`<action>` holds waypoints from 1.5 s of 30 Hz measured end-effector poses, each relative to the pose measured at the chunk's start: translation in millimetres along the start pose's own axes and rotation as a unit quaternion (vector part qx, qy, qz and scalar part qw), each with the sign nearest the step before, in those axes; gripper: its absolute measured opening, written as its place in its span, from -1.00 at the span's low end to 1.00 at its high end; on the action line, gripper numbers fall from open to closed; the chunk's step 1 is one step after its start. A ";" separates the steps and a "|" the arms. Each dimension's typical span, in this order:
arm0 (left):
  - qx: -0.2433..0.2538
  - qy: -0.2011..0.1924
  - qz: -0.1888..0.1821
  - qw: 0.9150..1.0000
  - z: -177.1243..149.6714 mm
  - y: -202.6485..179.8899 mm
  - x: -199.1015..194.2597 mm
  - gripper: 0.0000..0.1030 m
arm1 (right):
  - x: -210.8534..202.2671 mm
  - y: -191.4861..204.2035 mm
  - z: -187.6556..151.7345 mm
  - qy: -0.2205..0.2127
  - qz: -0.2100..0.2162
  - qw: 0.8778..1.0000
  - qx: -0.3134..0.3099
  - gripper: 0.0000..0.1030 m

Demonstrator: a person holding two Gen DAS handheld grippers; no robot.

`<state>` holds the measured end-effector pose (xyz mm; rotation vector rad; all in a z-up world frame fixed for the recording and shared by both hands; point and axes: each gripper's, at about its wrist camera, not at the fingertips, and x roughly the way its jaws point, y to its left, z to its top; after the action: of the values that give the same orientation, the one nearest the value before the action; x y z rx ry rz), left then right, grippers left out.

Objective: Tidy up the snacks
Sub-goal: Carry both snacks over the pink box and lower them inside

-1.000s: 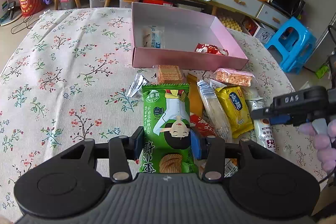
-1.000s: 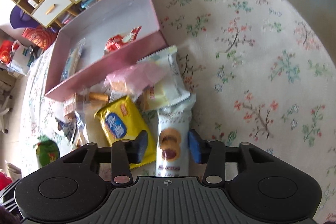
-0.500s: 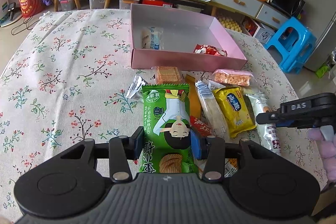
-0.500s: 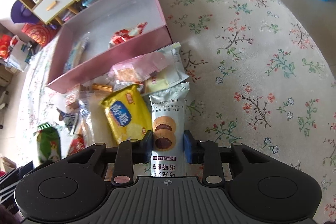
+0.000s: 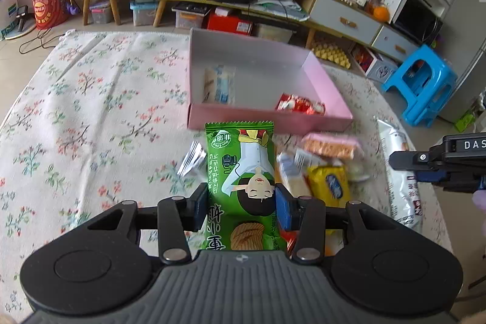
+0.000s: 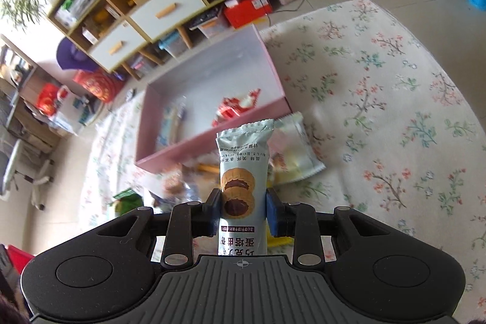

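Note:
My left gripper (image 5: 241,204) is shut on a green snack packet (image 5: 243,169) with a cartoon figure, held over the flowered tablecloth just short of the pink box (image 5: 270,119). My right gripper (image 6: 242,213) is shut on a pale blue cookie packet (image 6: 243,163), lifted above the snack pile; the same packet (image 5: 401,172) and gripper body show at the right of the left wrist view. The pink box (image 6: 212,141) holds a blue-white packet (image 5: 220,84) and a red packet (image 5: 300,107).
Loose snacks lie in front of the box: a yellow packet (image 5: 331,184), a pink wafer packet (image 5: 331,146), a silver wrapper (image 5: 193,157), a pale yellow-white packet (image 6: 294,154). Cabinets and a blue stool (image 5: 422,87) stand beyond the table. Bare tablecloth (image 5: 91,126) spreads to the left.
The right gripper closed on the cookie packet and raised it off the table. The left gripper kept still with the green packet.

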<state>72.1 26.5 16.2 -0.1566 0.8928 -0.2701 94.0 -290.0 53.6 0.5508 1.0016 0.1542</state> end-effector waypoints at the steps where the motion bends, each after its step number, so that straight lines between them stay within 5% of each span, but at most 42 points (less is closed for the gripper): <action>1: -0.001 -0.004 -0.001 1.000 3.6 -1.1 1.1 -0.20 | 1.4 1.7 2.4 -0.001 0.003 1.000 0.002 -0.43; 11: -0.004 0.011 0.013 1.000 51.8 -18.2 41.2 -0.20 | 29.4 14.1 44.8 -0.004 -0.003 1.000 0.020 -0.43; 18: -0.017 -0.024 0.007 1.000 86.6 -23.1 70.4 -0.20 | 56.6 29.1 93.1 -0.020 -0.008 0.999 -0.024 -0.43; 32: -0.048 -0.025 0.007 0.998 89.0 -13.1 117.3 -0.19 | 117.2 24.0 138.8 -0.086 -0.023 0.992 -0.089 -0.43; 38: -0.042 -0.016 0.022 0.999 87.2 -15.9 130.2 -0.19 | 148.4 27.5 134.4 -0.082 -0.061 0.984 -0.143 -0.42; 45: -0.014 -0.022 0.033 0.999 87.4 -24.6 132.3 -0.18 | 162.5 16.4 132.4 -0.065 -0.055 0.987 -0.132 -0.42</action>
<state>215.6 -34.3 -22.4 -0.1590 0.8562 -0.1927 294.1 -264.8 -5.8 0.2585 0.8646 0.1477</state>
